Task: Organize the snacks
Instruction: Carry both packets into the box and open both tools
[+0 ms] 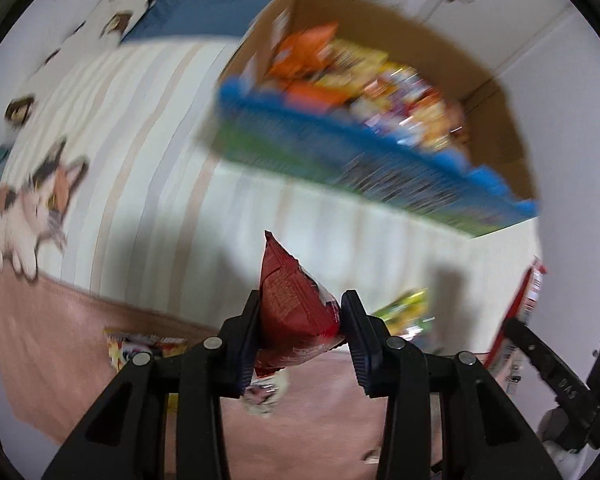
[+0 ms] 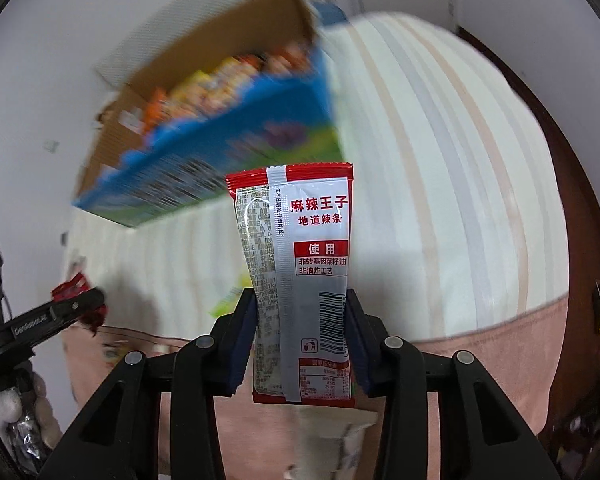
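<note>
The job looks well under way but not finished: the box (image 1: 400, 176) on the bed (image 1: 148, 152) already holds a crowd of bright packets (image 1: 364, 76), orange and yellow among them, heaped along its inside, though motion blur hides what each one is. Some snacks are not yet in it. A yellow packet (image 1: 140, 350) lies on the pink part of the cover just left of the left gripper (image 1: 302, 326), a green one (image 1: 406, 312) lies just beyond its right finger, and something pale and blurred sits below the right gripper (image 2: 302, 334) in the right wrist view. Two more packets are in the air. The left gripper is closed partway on a red pouch (image 1: 296, 304), squeezing it at its middle between both pads so that the pouch bulges and its top corner sticks up towards the box. The right gripper is likewise clamped, with its fingers set about as far apart as the packet is wide, on a red and silver sachet (image 2: 300, 276) with a barcode, held upright by its lower half with the printed back facing the camera. Both packets are held well short of the box, which stands ahead of each gripper and above it in the frame, so I judge that at least these two and the loose ones on the bed remain to be put away.
</note>
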A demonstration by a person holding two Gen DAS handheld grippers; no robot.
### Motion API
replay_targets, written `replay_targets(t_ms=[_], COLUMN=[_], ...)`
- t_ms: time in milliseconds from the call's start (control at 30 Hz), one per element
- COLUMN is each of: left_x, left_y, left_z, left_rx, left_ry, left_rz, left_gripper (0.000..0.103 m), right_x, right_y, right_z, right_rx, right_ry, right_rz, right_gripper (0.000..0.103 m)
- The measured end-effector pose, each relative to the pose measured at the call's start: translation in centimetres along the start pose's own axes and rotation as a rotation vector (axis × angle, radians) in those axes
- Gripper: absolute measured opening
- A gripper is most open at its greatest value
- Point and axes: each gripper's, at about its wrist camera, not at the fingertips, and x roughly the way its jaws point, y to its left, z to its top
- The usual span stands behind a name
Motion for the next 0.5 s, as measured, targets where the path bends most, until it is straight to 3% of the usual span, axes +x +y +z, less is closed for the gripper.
replay_targets(t_ms=[167, 300, 500], left_x=[-4.1, -4.6, -0.7], left_y=[-2.5, -4.4, -5.2], left_z=[4.2, 7.9, 14.4], left_rx=[0.079, 0.149, 0.186], left_ry=[-0.036, -0.016, 0.088], left_rz=[-0.069, -0.045, 0.017], left_gripper=[0.036, 0.037, 0.037], right_x=[-3.5, -3.9, -1.8], right_y=[2.5, 5.4, 7.6], right_z=[3.7, 8.5, 15.3], right_rx=[-0.047, -0.082, -0.130], right_ry=[-0.051, -0.078, -0.066], right_rz=[0.074, 0.068, -0.006], right_gripper=[0.044, 0.044, 0.044])
